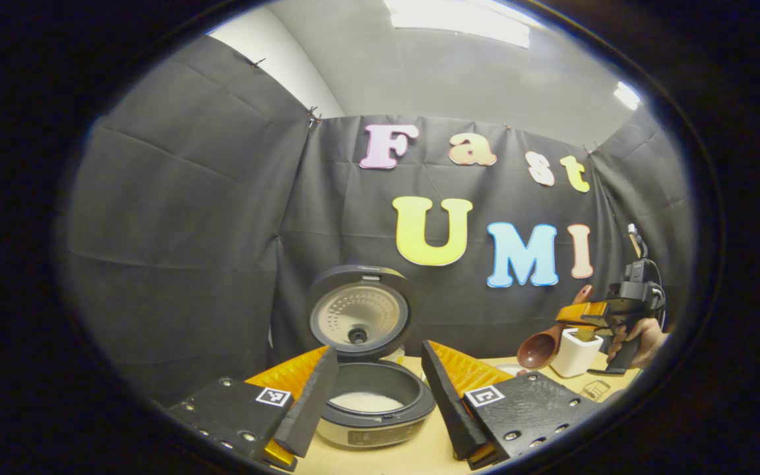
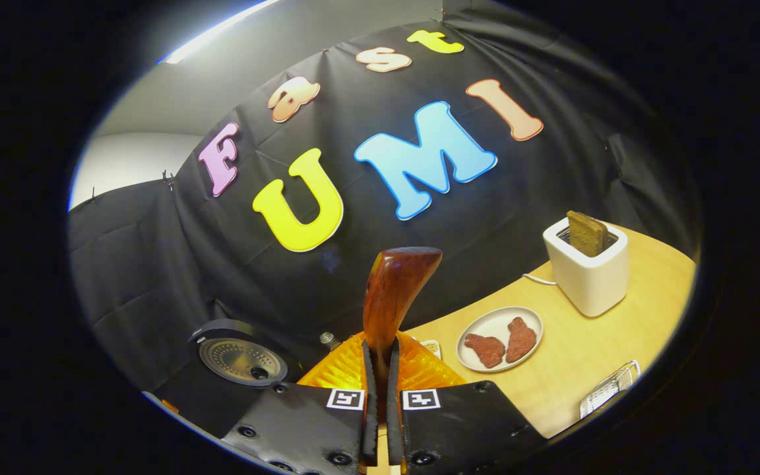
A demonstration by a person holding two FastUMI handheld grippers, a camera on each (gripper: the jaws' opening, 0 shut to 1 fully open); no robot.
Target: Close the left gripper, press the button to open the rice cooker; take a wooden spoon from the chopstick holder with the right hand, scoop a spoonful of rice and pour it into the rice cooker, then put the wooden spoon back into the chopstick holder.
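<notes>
Nearest in the right gripper view, the right hand-held gripper (image 2: 380, 389) was clamped on the handle of the wooden spoon (image 2: 393, 290), which rose stiff and upright between the fingers. In the left gripper view the left hand-held gripper (image 1: 380, 396) stood apart before the open rice cooker (image 1: 370, 402), rice in its pot. Farther off, the spoon's bowl hung beside the white chopstick holder (image 1: 574, 356) on the counter (image 1: 406, 455). Light, rigid and glossy, the spoon probably wanted a mid-handle grip.

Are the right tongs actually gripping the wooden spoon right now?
Touching. The right gripper view shows the right tongs with both fingers pressed on the wooden spoon handle, no gap either side.
</notes>
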